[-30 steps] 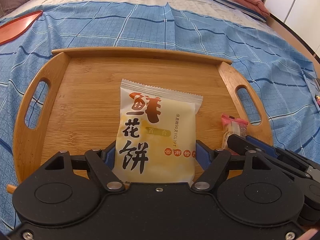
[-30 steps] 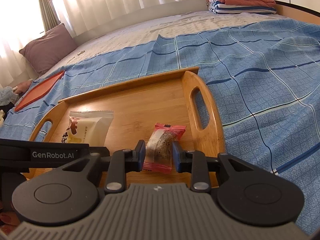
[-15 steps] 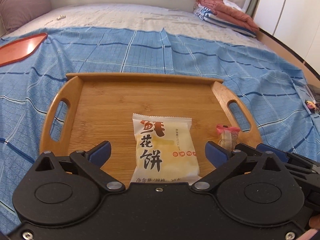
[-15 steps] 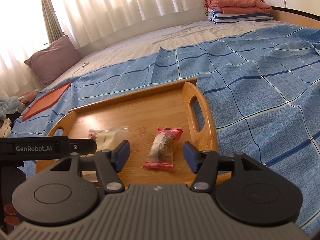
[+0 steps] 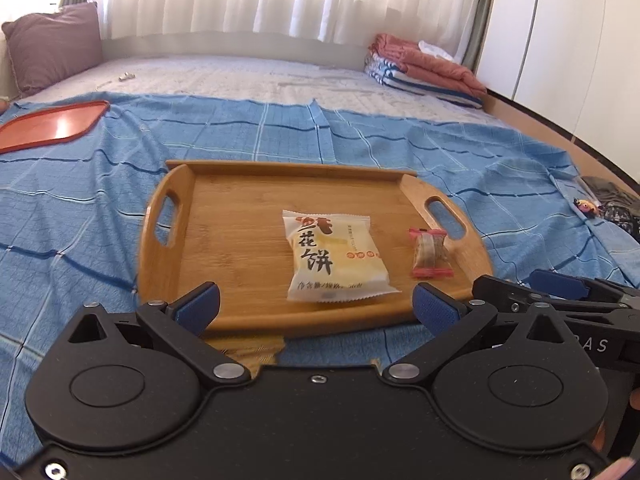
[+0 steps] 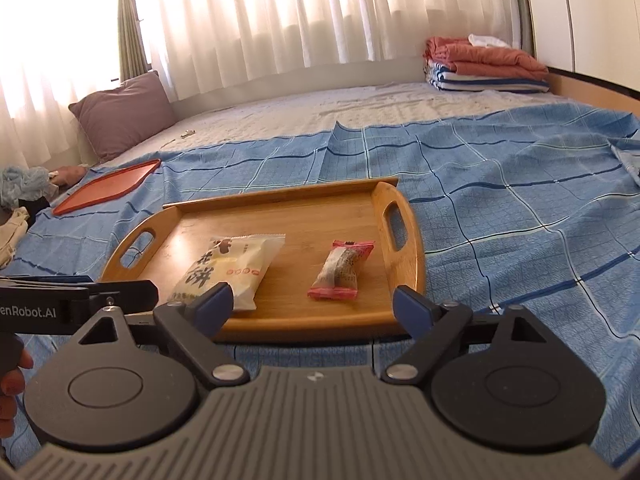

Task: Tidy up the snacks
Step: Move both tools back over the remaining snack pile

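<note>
Pulled back from both snacks since a second ago: left gripper [image 5: 316, 306] off the pastry [image 5: 336, 258], right gripper [image 6: 310, 306] off the candy [image 6: 342, 270], jaws of both now spread wide and holding nothing. Both snacks lying flat on the tray [image 5: 240, 216] — pastry near the middle, candy just beside the right handle, the two apart. Placing looks done; best to keep retreating low and straight, clear of the tray's near rim, so as not to nudge it on the soft bed [image 5: 80, 208]. Around: red tray [image 5: 52, 124] far left, pillow [image 5: 52, 50], folded blankets [image 5: 424, 66] at the back — all well apart, nothing in the way. More snacks to fetch? None certain in view.
</note>
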The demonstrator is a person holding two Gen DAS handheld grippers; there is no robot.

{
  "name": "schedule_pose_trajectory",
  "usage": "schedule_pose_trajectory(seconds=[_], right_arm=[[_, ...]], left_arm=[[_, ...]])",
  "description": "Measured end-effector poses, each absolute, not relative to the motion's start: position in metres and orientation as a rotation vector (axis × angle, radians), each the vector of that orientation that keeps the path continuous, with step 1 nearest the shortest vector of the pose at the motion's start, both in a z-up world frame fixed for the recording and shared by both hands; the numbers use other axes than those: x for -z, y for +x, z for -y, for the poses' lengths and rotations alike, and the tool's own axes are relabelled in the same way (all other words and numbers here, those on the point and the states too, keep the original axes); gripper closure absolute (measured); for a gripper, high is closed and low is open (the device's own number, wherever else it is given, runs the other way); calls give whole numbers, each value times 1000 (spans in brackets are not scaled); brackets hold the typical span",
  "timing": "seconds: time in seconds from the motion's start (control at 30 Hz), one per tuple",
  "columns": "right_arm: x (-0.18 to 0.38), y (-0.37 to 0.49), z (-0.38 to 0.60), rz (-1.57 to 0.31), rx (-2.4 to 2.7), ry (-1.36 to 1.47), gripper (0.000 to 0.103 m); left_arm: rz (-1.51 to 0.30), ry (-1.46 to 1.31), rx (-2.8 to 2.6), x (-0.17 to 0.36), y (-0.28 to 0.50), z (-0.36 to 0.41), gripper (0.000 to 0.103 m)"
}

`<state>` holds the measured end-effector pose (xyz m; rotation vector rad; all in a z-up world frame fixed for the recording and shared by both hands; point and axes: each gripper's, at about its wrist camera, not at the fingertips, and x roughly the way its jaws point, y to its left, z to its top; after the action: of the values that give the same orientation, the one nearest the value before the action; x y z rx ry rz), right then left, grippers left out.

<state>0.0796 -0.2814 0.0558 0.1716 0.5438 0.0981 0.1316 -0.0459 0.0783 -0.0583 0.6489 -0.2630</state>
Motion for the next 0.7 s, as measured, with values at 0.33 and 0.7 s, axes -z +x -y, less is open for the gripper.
schedule_pose_trajectory(seconds=[0.33, 0.7], right_arm=[[-47, 34, 262, -481, -55, 78, 2], [-25, -3, 255, -469, 11, 9, 0]], left_arm=[[-557, -32, 254, -62, 76, 21, 0], [-458, 22, 249, -45, 41, -4, 0]])
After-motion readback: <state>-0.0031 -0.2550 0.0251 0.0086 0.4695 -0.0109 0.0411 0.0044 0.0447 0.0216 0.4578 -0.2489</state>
